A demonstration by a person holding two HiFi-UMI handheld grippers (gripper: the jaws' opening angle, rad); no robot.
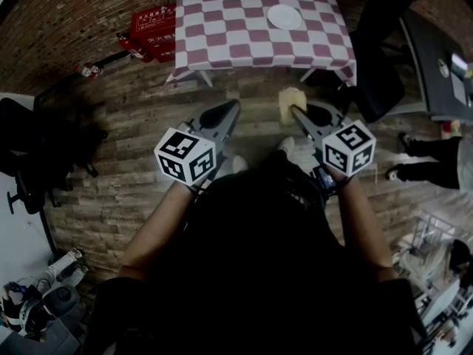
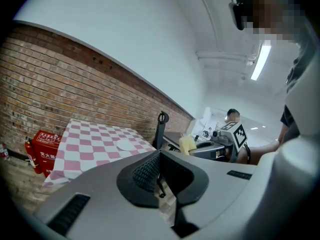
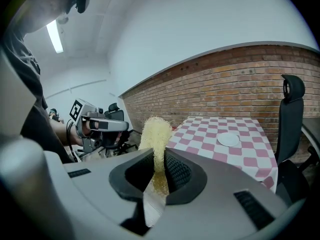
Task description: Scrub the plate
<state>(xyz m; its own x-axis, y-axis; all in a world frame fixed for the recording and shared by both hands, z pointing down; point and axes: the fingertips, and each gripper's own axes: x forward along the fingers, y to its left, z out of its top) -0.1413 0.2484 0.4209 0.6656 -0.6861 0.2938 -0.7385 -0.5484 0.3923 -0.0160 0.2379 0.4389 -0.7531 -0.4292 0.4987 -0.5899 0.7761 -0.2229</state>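
Note:
A small white plate point(image 1: 284, 16) lies on the far side of a table under a pink-and-white checked cloth point(image 1: 222, 28); the same plate point(image 2: 125, 145) point(image 3: 228, 139) shows small in both gripper views. Well short of the table, over the wooden floor, my right gripper point(image 1: 293, 109) is shut on a yellow fibrous scrubber point(image 1: 290, 103), whose tuft point(image 3: 154, 136) sticks up from between the jaws. To its left my left gripper point(image 1: 235, 105) is shut with nothing in it; its jaws meet in the left gripper view point(image 2: 159, 159).
Red boxes point(image 1: 154, 28) and a fire extinguisher point(image 1: 90, 69) lie left of the table by the brick wall. A black office chair point(image 1: 380, 46) and a dark desk point(image 1: 436, 65) stand to the table's right. Another person's legs point(image 1: 429, 161) are at the right.

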